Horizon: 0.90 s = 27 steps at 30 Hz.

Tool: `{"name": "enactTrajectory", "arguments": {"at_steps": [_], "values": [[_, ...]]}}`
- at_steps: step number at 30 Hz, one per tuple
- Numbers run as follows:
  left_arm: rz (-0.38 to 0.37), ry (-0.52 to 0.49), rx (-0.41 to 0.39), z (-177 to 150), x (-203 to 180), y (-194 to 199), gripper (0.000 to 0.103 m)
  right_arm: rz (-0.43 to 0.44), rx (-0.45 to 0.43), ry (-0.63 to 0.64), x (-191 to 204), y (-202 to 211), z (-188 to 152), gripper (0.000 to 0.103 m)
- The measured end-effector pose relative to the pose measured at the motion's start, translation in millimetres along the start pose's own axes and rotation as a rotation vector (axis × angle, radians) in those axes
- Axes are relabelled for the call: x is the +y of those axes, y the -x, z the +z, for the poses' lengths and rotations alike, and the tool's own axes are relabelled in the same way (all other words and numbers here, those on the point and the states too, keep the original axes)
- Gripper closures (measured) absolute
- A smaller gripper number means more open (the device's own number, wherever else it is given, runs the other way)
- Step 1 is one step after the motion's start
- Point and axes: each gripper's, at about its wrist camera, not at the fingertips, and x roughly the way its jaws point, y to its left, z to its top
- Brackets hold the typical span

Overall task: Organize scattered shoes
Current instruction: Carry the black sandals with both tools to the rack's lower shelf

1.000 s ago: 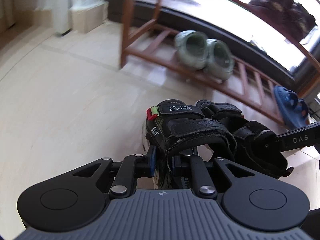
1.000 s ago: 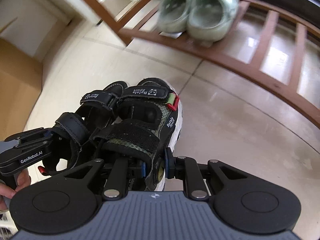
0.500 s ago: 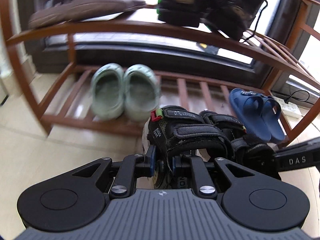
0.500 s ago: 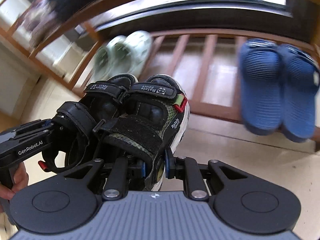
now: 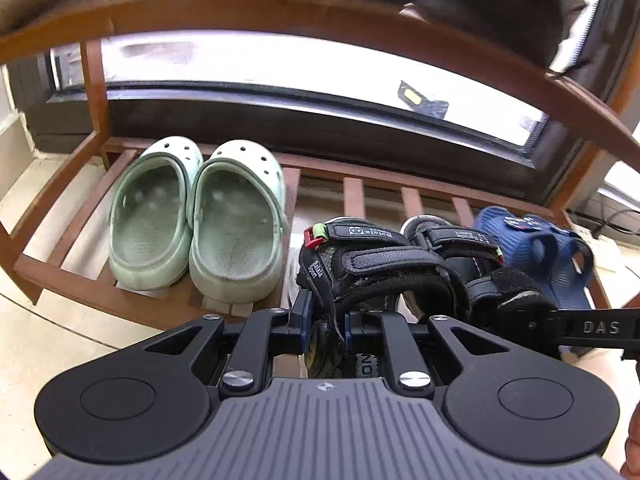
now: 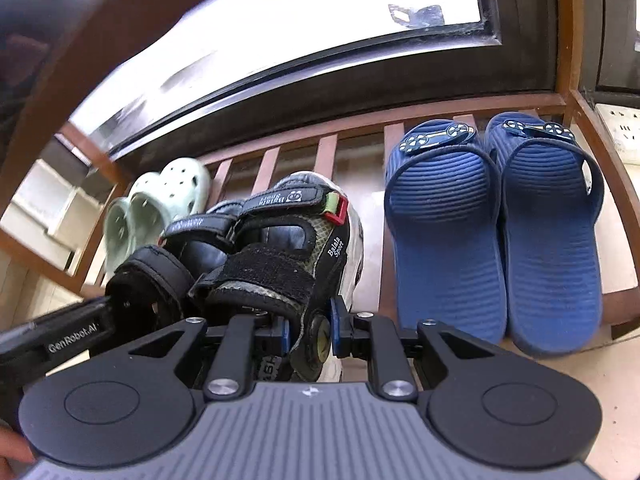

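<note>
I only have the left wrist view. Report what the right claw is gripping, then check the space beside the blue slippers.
Observer: The right claw is shut on the heel of the second black sandal, a pad on each side.
Operator: Now describe the blue slippers fully.
Observer: Both blue slippers lie flat, side by side on the lower shelf, toes toward the back, each with a car emblem.
Operator: Give me the gap.
Observer: Bare slats show between that sandal and the nearer slipper; they are apart.

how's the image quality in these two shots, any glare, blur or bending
Left wrist view: window glass blown out white, wooden rack rail bowed by the fisheye, green clogs sharp. Right wrist view: same glare, top-left corner dark and smeared, blue slippers crisp.
</note>
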Motion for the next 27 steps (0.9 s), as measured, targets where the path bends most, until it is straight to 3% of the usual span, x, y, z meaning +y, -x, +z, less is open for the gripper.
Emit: {"name": "enactTrajectory", "arguments": {"at_steps": [10, 12, 13, 14, 16, 18, 27], "values": [[-0.004, -0.027, 0.024, 12, 5, -18, 0.084, -0.016, -0.053, 0.020, 1, -9, 8, 0.073], [-0.008, -0.022, 0.038, 14, 7, -16, 0.083, -0.021, -0.059, 0.036, 3, -6, 8, 0.062], [-0.007, -0.028, 0.030, 13, 6, -11, 0.081, -0.024, -0.063, 0.053, 5, -1, 8, 0.048], [-0.009, -0.031, 0.024, 13, 6, -8, 0.079, -0.027, -0.067, 0.070, 7, 3, 8, 0.039], [-0.016, -0.039, 0.001, 12, 3, 2, 0.065, -0.031, -0.080, 0.122, 13, 13, 8, 0.039], [-0.030, -0.037, -0.019, 13, 3, 13, 0.060, -0.032, -0.090, 0.149, 17, 21, 8, 0.039], [-0.074, -0.046, -0.052, 1, 7, 71, 0.056, -0.022, -0.062, 0.259, 31, 57, -7, 0.036]]}}
